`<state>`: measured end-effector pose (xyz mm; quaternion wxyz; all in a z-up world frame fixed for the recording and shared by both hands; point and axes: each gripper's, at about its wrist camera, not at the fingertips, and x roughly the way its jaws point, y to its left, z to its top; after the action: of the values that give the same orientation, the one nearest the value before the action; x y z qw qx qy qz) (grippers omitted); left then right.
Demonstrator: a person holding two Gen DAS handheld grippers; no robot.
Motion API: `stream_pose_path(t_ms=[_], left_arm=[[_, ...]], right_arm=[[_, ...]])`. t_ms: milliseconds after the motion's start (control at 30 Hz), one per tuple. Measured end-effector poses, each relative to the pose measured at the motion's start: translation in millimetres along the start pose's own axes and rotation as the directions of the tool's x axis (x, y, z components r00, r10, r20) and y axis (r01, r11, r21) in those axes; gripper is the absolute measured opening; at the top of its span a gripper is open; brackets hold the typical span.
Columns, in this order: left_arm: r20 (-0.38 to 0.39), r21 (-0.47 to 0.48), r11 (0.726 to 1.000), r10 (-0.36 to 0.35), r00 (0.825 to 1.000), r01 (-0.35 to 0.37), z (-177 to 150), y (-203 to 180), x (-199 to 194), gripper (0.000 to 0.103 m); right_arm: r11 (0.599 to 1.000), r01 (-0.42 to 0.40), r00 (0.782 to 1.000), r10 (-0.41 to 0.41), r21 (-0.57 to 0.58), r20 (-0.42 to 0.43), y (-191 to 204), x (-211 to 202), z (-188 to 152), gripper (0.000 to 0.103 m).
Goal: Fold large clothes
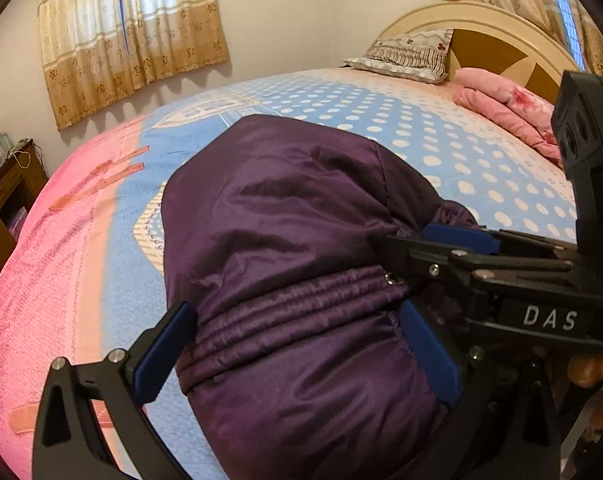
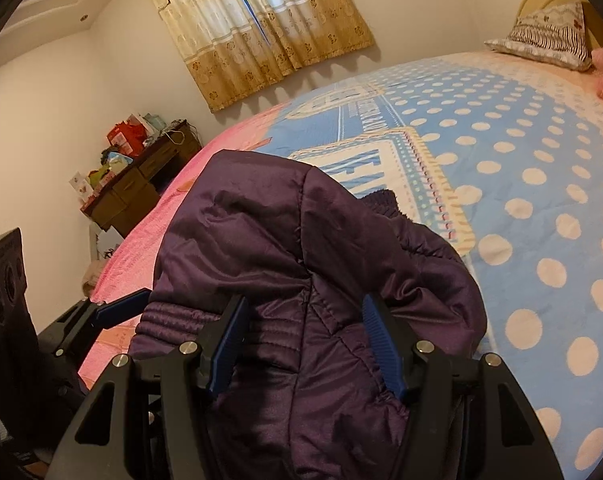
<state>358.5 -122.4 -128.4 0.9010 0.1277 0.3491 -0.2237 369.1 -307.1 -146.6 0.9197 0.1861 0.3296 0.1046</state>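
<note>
The purple padded jacket point(image 1: 285, 264) lies bundled on the bed point(image 1: 441, 148), already doubled into a thick roll, and its long axis runs straight away from both grippers toward the far side of the bed and the curtained window point(image 1: 129, 36). That is the relation the next move seems to turn on: the bulk of the jacket sits ahead of and beyond the fingertips, with its near end, ribbed with rows of gathered stitching, caught between the jaws. The left gripper point(image 1: 297, 356) straddles that near end, its blue pads point(image 1: 161, 356) pressed against either flank of the roll, so it is clamped on the jacket across its width. The right gripper point(image 2: 305, 352) grips the same bundle just beside it, on the jacket's right-hand portion, with fabric bulging up between and over its pads point(image 2: 227, 348); it too is closed on the cloth, jaws held fairly wide by the padding. In the left wrist view the right gripper reaches in from the right edge, touching the jacket beside the left one, so neither hand is clearly nearer; they share the near end. Beyond the jacket lie a pillow point(image 1: 409, 56) and a folded pink quilt point(image 1: 509, 112) near the headboard, well apart.
</note>
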Motion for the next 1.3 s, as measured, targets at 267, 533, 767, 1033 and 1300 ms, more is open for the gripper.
stream_pose_path(t_ms=[267, 533, 767, 1033, 1300], left_arm=[[0.015, -0.021, 1.0, -0.014, 1.0, 0.014, -3.4, 1.6, 2.4, 0.103], [0.02, -0.046, 0.999, -0.023, 1.0, 0.024, -3.7, 4.6, 6.1, 0.103], [0.02, -0.062, 0.998, -0.03, 0.999, 0.031, -4.4, 7.6, 8.2, 0.103], [0.019, -0.074, 0.996, -0.04, 0.999, 0.041, -6.3, 9.5, 10.2, 0.103], [0.028, -0.083, 0.995, -0.049, 0.998, 0.051, -7.9, 13.1, 12.0, 0.103]], right_arm=[[1.0, -0.003, 1.0, 0.003, 0.0, 0.002, 0.5, 3.4, -2.8, 0.061], [1.0, 0.001, 1.0, -0.001, -0.005, -0.006, 2.7, 3.9, -3.3, 0.061], [1.0, 0.005, 1.0, -0.006, -0.012, -0.017, 0.6, 9.6, 0.4, 0.061], [1.0, 0.017, 0.999, -0.018, -0.023, -0.027, 2.8, 12.9, 3.3, 0.061], [0.999, 0.02, 1.0, -0.021, -0.029, -0.012, 4.6, 18.4, 4.1, 0.061]])
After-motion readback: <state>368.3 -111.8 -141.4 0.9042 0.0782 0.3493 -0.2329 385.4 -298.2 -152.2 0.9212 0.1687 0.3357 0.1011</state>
